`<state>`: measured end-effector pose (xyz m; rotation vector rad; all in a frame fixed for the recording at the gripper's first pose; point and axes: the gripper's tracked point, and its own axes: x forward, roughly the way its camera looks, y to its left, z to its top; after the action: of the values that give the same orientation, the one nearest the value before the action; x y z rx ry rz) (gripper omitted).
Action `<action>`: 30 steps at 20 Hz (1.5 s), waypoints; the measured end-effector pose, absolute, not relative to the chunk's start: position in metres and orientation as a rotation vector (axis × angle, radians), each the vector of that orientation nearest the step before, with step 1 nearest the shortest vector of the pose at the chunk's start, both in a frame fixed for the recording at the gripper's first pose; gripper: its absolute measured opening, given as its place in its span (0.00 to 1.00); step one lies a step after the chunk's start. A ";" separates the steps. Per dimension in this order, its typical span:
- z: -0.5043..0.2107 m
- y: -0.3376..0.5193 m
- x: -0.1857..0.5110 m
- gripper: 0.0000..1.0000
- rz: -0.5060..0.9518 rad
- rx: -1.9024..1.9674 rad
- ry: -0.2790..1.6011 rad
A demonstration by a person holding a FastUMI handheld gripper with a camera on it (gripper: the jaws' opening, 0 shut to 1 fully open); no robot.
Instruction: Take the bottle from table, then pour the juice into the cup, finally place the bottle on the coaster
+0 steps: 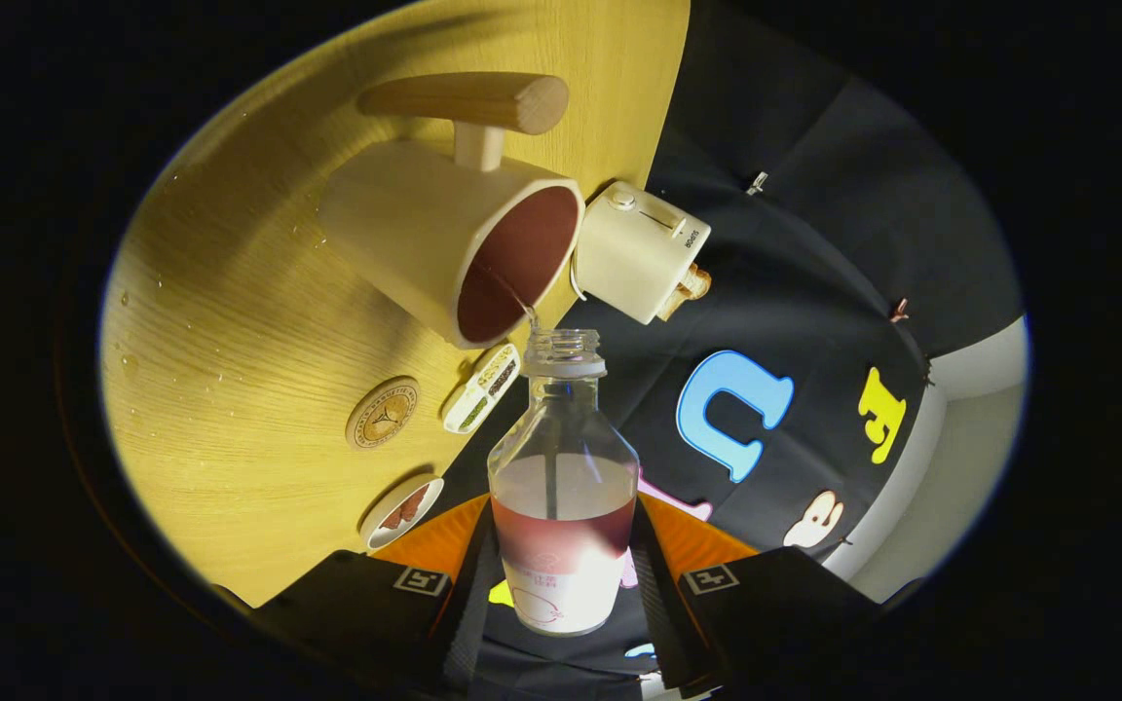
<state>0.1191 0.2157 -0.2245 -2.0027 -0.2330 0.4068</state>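
Your gripper [561, 574] has its fingers pressed on both sides of the bottle [562, 487], narrowed to its width. The bottle is tipped, its open neck at the cup's [449, 239] rim near the table [230, 321] edge, a thin stream running into the cup's reddish inside. Reddish juice remains in the bottle. The coaster [383, 413] lies beside the cup, well inside the edge.

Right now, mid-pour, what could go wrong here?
1. The stream from the bottle enters right at the cup rim; a small wobble could send juice onto the table, where droplets already sit.
2. The gripper jaws press the bottle's lower body; tilted like this, it might slip.
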 end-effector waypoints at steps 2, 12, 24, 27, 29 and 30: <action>-0.222 0.219 0.121 0.72 0.408 -2.022 -0.259; -0.217 0.230 0.119 0.72 0.418 -2.098 -0.367; -0.211 0.239 0.112 0.72 0.399 -2.196 -0.533; -0.212 0.245 0.111 0.72 0.408 -2.214 -0.570; -0.215 0.245 0.109 0.72 0.419 -2.219 -0.569; -0.215 0.245 0.108 0.72 0.419 -2.221 -0.571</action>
<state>0.1084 0.2453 -0.2154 -2.2210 -0.5706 0.4189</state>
